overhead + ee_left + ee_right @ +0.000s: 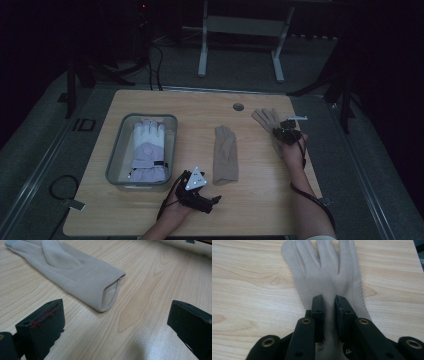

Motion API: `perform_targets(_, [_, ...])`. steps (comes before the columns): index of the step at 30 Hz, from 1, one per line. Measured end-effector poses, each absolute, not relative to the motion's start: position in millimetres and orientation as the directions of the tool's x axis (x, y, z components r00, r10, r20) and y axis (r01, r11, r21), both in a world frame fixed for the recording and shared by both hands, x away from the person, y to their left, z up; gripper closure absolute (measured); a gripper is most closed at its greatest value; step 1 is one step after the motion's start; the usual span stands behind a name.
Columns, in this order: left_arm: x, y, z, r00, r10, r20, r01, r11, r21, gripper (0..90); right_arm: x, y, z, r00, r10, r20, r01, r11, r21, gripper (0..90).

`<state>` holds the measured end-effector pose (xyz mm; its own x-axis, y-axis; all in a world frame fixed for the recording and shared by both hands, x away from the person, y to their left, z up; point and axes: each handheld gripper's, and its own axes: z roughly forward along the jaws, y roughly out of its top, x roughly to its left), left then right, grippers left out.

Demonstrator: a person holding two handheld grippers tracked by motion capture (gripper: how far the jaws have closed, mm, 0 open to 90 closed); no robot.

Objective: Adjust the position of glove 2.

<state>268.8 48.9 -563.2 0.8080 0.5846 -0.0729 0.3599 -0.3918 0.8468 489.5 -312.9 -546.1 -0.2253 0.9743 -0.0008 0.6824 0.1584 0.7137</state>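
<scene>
Table [150,210]: light wood-grain top with rounded corners and a round grommet hole [238,107] near the far edge. Directly on it: a grey tray [116,159], left of the hole and nearer the person; a beige glove [225,156], lying flat, nearer than the hole; a second beige glove [265,118], flat, just right of the hole.
</scene>
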Motion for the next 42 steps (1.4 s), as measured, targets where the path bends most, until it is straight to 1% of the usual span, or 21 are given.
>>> perform_targets(4, [269,49,-563,0.806,0.587,-0.076,0.362,-0.387,0.848,1.3,486,-311,-535,-0.216,0.976,0.026,0.689,0.133,0.712,79.5])
perform_targets(9, [269,50,-563,0.803,0.591,-0.074,0.362,-0.386,0.848,1.3,472,-310,-516,-0.216,0.975,0.061,0.668,0.102,0.737,79.5])
perform_targets(12, [269,49,-563,0.805,0.589,-0.069,0.359,-0.390,0.848,1.3,459,-308,-505,-0.220,0.973,0.070,0.651,0.093,0.754,79.6])
perform_targets(15, [269,49,-563,0.805,0.590,-0.070,0.359,-0.389,0.849,1.3,443,-304,-498,-0.235,0.971,0.049,0.629,0.113,0.769,79.6])
perform_targets(19, [269,49,-562,0.802,0.594,-0.064,0.355,-0.389,0.850,1.3,419,-301,-491,-0.255,0.966,0.048,0.617,0.124,0.777,79.6])
perform_targets(22, [268,49,-562,0.803,0.594,-0.051,0.347,-0.396,0.850,1.3,401,-303,-489,-0.249,0.967,0.055,0.611,0.112,0.784,79.5])
perform_targets(27, [268,48,-562,0.805,0.592,-0.048,0.346,-0.401,0.848,1.3,376,-305,-495,-0.246,0.968,0.054,0.618,0.114,0.778,79.5])
perform_targets(32, [268,48,-563,0.804,0.593,-0.045,0.345,-0.402,0.848,1.3,358,-309,-510,-0.250,0.966,0.059,0.637,0.119,0.762,79.2])
perform_targets(35, [268,46,-563,0.806,0.591,-0.043,0.343,-0.406,0.847,1.3,354,-310,-519,-0.250,0.966,0.063,0.652,0.120,0.749,79.0])
perform_targets(42, [267,46,-563,0.806,0.591,-0.041,0.343,-0.409,0.846,1.3,351,-307,-540,-0.289,0.957,0.024,0.669,0.184,0.720,77.1])
